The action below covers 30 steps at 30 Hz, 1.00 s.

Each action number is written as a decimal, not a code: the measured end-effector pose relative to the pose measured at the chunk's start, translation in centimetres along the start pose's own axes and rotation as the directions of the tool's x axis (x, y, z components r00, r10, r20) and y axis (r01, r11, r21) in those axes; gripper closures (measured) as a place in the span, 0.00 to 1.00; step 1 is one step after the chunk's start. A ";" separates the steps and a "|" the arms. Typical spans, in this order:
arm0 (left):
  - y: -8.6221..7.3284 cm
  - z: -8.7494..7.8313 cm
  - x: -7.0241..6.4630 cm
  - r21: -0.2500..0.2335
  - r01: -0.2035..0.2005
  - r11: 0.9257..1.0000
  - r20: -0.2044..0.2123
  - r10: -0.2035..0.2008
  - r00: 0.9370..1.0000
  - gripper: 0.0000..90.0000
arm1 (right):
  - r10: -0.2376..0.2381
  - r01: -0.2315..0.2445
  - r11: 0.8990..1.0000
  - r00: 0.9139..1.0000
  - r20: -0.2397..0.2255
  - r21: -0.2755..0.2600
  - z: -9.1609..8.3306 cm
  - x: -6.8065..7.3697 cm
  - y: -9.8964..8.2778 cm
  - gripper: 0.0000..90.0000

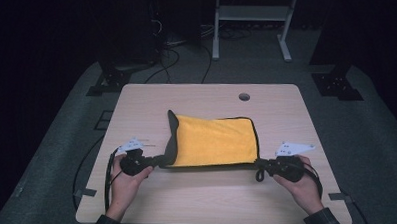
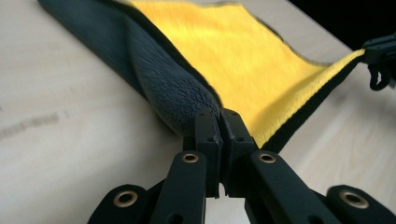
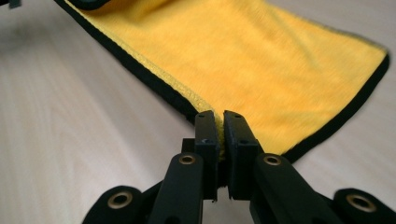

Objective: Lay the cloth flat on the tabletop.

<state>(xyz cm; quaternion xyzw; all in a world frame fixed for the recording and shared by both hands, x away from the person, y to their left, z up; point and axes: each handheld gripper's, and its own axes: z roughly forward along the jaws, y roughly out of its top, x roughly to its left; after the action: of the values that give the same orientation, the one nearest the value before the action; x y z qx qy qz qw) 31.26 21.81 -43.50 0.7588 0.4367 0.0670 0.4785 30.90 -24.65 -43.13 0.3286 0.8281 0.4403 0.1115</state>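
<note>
left tool (image 1: pixel 157 160): clenched on the near-left corner of the yellow cloth (image 1: pixel 215 141) | right tool (image 1: pixel 260 165): clenched on its near-right corner | cloth: spread mid-bench (image 1: pixel 193 202), near edge stretched between both tools, dark underside folded up along the left side

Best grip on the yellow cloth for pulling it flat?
The two near corners, each from its outer side, jaws low along the table. The left gripper and right gripper already pinch the cloth there; its black hem runs taut between them.
</note>
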 end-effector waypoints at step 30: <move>-1.9 3.2 -0.8 0.210 -0.143 0.967 -0.126 0.172 0.977 0.71 | -0.019 0.021 0.997 0.999 -0.030 0.069 0.2 1.2 -2.6 0.69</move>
<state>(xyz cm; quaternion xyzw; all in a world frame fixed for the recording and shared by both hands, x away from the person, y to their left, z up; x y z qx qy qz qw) 31.30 19.37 -46.47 0.8287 0.4126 0.1151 0.3602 28.96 -24.81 -45.18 0.3174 0.8476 0.4151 0.0923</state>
